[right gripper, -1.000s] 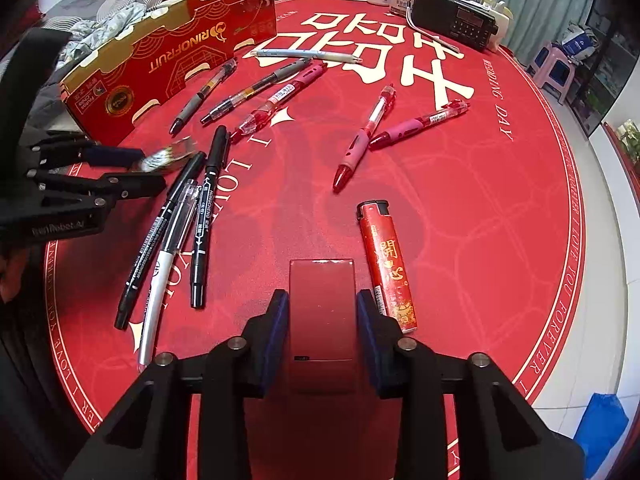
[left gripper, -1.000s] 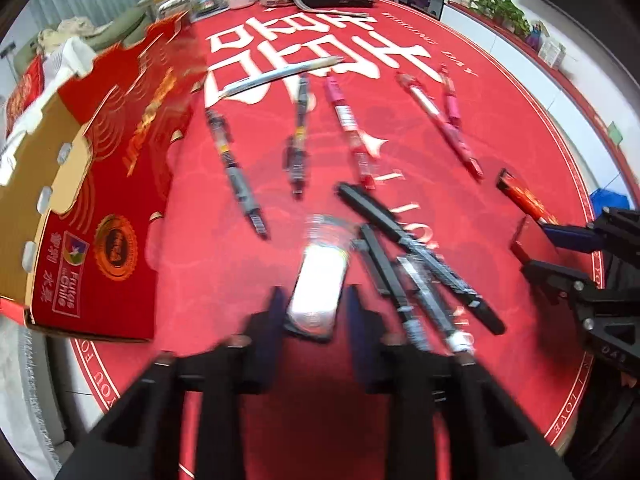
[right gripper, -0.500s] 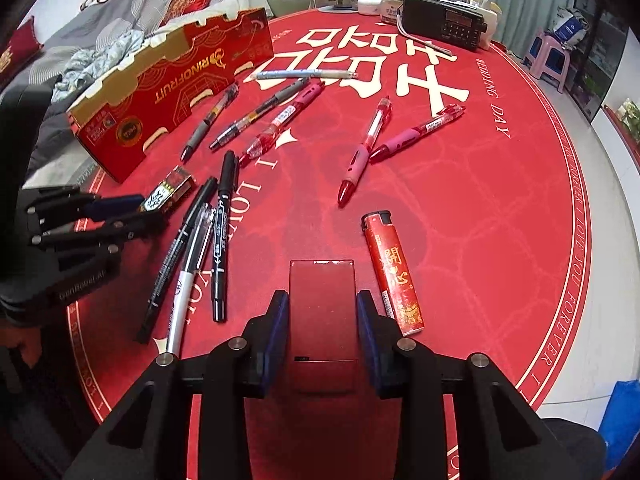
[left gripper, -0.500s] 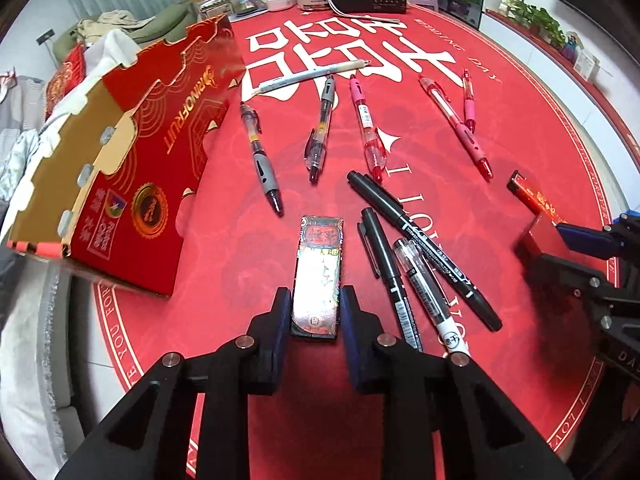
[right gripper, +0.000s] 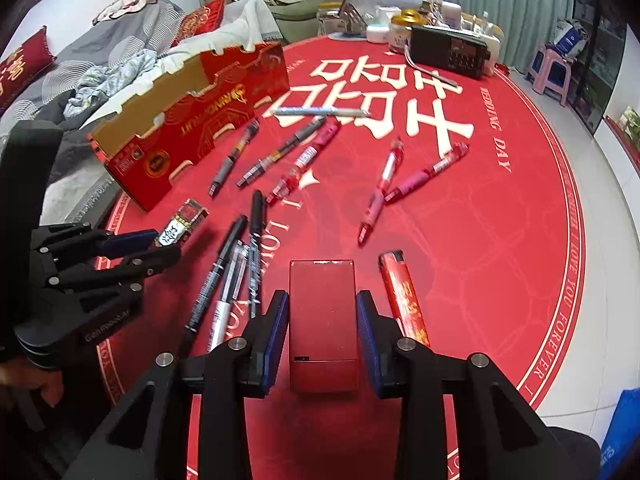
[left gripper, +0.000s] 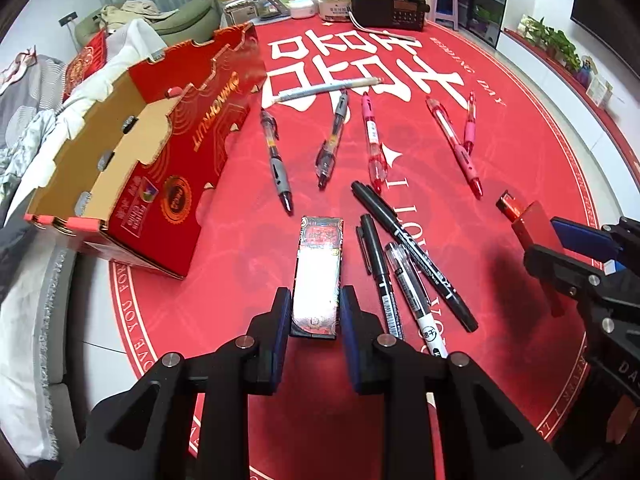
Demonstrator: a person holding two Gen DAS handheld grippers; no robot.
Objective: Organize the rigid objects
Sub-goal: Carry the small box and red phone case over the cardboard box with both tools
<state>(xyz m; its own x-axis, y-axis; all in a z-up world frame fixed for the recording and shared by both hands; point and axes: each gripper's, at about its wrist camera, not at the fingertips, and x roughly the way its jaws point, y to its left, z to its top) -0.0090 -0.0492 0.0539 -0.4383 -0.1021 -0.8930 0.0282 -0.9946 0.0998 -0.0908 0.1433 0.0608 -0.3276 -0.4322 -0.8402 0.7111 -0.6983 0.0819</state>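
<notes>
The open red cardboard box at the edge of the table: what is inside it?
The cardboard box shows only bare brown inner walls from both wrist views. Nothing is visible inside, but its floor is hidden behind the near red wall, so small things there cannot be excluded.

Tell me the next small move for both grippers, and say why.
Probably carry both loads over to the open red cardboard box and lower them in. The left gripper is shut on a small silver and red pack, the right gripper on a plain red box; both look clear of the red tablecloth, and the box is the only container shown.
</notes>
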